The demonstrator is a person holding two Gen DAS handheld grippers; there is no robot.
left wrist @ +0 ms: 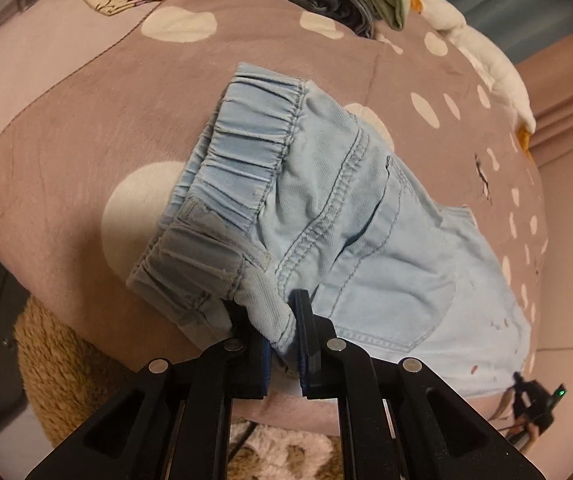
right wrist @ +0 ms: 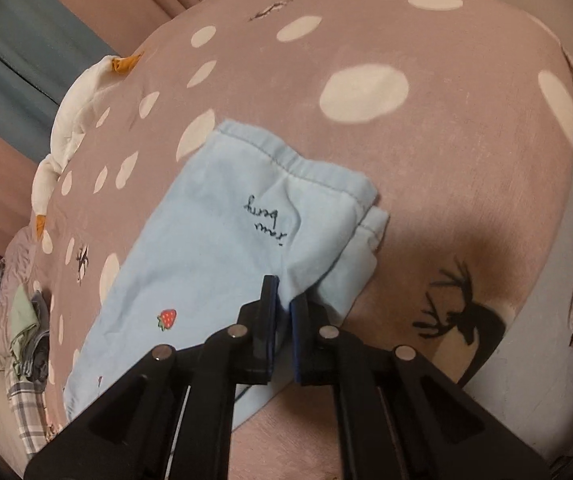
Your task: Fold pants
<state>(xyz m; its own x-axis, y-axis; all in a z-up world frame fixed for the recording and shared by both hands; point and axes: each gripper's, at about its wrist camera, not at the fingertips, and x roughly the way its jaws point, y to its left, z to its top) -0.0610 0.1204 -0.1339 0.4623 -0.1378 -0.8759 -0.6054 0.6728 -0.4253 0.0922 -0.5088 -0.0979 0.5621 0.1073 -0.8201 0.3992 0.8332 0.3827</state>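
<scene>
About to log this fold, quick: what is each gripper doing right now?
Left gripper: shut on the pants at the waistband end.
Right gripper: shut on the pants near the leg hems.

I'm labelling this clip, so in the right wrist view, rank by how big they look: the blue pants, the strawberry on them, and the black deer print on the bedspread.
1. Blue pants
2. Black deer print
3. Strawberry
</scene>
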